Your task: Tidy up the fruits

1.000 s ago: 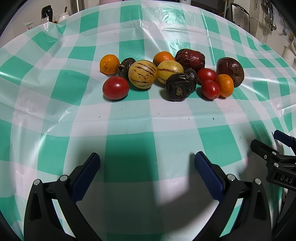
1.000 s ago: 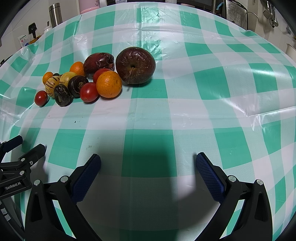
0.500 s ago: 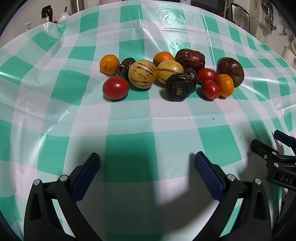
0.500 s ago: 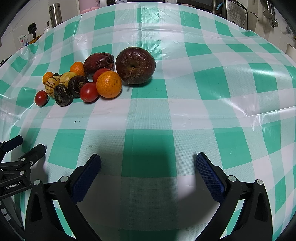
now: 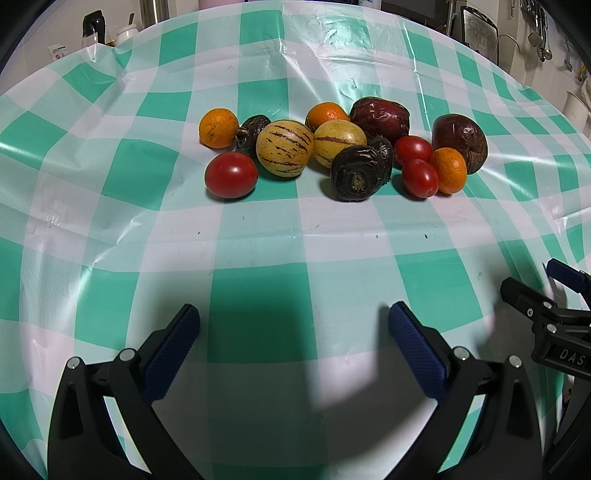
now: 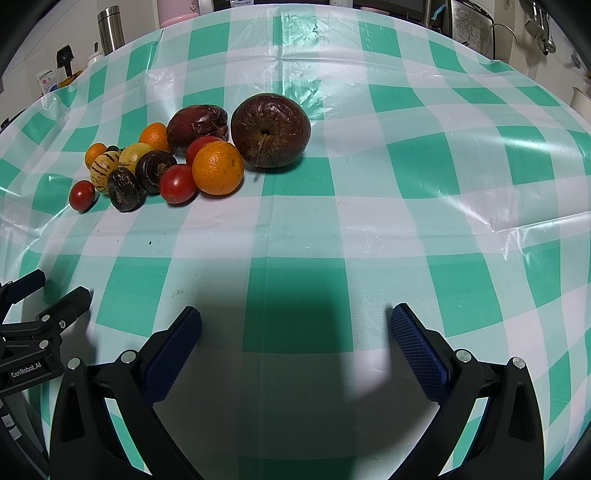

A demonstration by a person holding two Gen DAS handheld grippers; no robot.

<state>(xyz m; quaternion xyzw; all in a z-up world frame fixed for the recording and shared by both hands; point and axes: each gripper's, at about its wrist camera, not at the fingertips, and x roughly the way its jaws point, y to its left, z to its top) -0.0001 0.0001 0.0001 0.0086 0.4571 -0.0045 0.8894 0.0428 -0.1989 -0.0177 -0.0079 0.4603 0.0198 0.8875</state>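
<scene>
A cluster of fruit lies on the green-and-white checked tablecloth (image 5: 258, 251). In the left wrist view it holds a tomato (image 5: 231, 180), a striped yellow melon (image 5: 284, 148), a second yellow melon (image 5: 340, 143), a dark wrinkled fruit (image 5: 356, 173), oranges (image 5: 218, 127) (image 5: 448, 170), tomatoes (image 5: 420, 178) and dark red apples (image 5: 460, 142). In the right wrist view the big dark apple (image 6: 271, 130) and an orange (image 6: 217, 168) are nearest. My left gripper (image 5: 293, 328) is open and empty, well short of the fruit. My right gripper (image 6: 295, 330) is open and empty, with the fruit ahead to the left.
A steel flask (image 6: 110, 29) and small bottles (image 6: 65, 66) stand beyond the table's far left edge. Kitchen utensils (image 6: 539, 33) hang at the far right. Each gripper shows at the edge of the other's view, the right one (image 5: 554, 317) and the left one (image 6: 33, 332).
</scene>
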